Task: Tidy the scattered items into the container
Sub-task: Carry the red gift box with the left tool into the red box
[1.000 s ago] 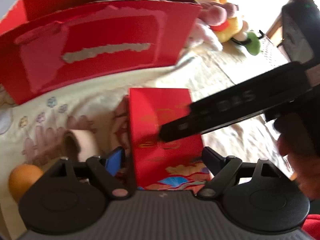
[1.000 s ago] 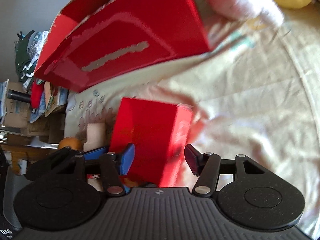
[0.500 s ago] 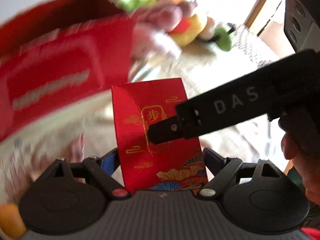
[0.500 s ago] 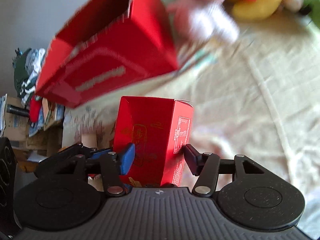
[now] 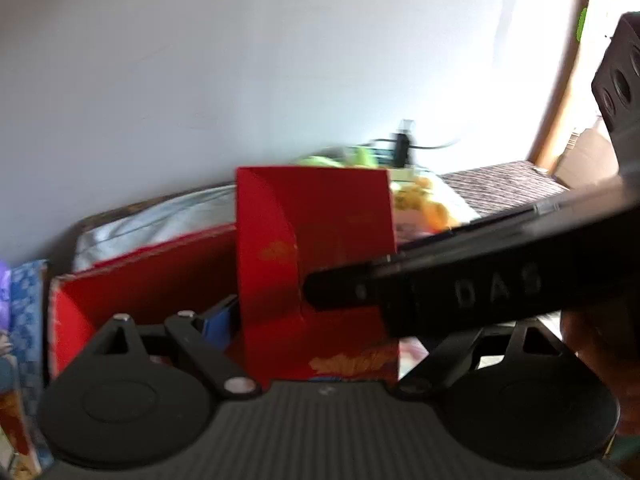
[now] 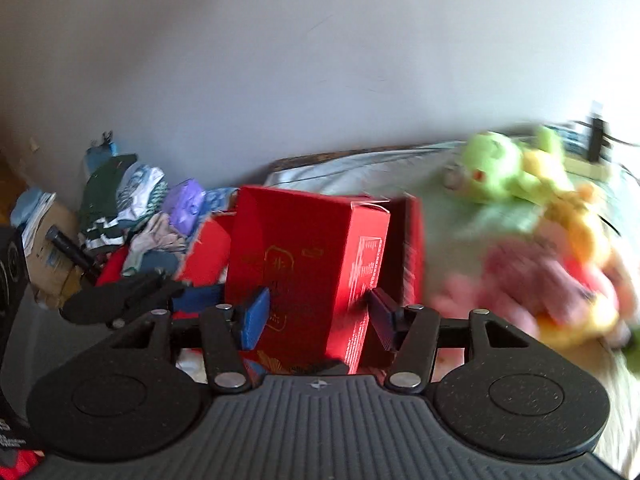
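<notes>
A red box with gold print [image 5: 320,248] hangs in the air, gripped from two sides. My left gripper [image 5: 320,320] spans its wide face. The blue left pad [image 5: 218,318] lies against the box edge, and the right finger is hidden behind the other tool. My right gripper [image 6: 320,320] clamps the narrow sides of the red box [image 6: 304,264], both blue pads pressed on it. Its black finger [image 5: 460,292] crosses the box front in the left wrist view. The big red open container [image 5: 140,296] stands just behind and below the box, its wall [image 6: 412,248] also showing past the box.
Plush toys [image 6: 520,184] lie on the bed to the right. A heap of clothes [image 6: 132,208] sits at the left, with a pale pillow [image 5: 140,220] behind the container. A person's hand [image 5: 592,332] holds the right tool. A white wall fills the background.
Both grippers have risen with the red box, lifting it off the patterned sheet. The views have tilted up, so the wall now fills the top and the container sits low behind the box.
</notes>
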The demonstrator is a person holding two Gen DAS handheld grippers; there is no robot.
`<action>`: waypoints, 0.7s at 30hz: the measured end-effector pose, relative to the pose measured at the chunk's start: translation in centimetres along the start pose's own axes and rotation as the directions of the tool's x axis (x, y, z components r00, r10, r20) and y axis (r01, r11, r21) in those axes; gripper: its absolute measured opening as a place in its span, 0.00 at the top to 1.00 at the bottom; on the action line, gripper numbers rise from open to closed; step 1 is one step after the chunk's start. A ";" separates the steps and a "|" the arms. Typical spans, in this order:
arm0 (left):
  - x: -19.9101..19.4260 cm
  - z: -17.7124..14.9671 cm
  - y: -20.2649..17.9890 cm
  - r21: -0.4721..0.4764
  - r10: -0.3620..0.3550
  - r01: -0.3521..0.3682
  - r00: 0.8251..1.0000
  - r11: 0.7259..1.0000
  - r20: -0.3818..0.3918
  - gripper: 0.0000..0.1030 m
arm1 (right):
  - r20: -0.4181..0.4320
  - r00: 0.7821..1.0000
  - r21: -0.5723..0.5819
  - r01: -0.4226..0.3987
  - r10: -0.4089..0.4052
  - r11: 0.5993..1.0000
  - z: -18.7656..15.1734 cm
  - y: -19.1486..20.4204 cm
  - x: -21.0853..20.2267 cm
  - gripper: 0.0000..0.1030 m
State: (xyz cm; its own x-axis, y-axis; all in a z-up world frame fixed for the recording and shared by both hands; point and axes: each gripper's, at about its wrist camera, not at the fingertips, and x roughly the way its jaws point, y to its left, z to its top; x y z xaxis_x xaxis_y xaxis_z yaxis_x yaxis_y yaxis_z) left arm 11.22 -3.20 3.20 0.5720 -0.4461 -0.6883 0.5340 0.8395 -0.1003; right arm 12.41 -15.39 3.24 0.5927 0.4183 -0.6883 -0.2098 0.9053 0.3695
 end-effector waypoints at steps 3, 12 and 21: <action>1.8 0.1 2.6 -0.016 0.042 -0.043 0.998 0.999 -0.039 0.17 | -0.054 0.998 -0.011 -0.031 0.031 0.999 1.0 0.3 3.8 0.44; 12.6 -1.6 7.1 -0.140 0.018 -0.058 0.963 0.988 -0.270 0.19 | -0.294 0.956 -0.007 -0.014 0.011 1.000 1.6 -2.0 14.6 0.44; 15.7 -1.2 7.3 -0.145 0.009 -0.075 0.912 0.987 -0.409 0.20 | -0.449 0.894 -0.071 -0.017 -0.017 0.997 3.0 -2.3 18.0 0.48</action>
State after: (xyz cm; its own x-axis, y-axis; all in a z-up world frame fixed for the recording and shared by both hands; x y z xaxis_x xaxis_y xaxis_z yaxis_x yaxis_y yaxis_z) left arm 23.33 -3.65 -9.20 0.2717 -0.2724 -0.9230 0.3939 0.9065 -0.1516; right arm 25.92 -10.20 -8.10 0.1843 0.3918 -0.9014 -0.2744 0.9011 0.3356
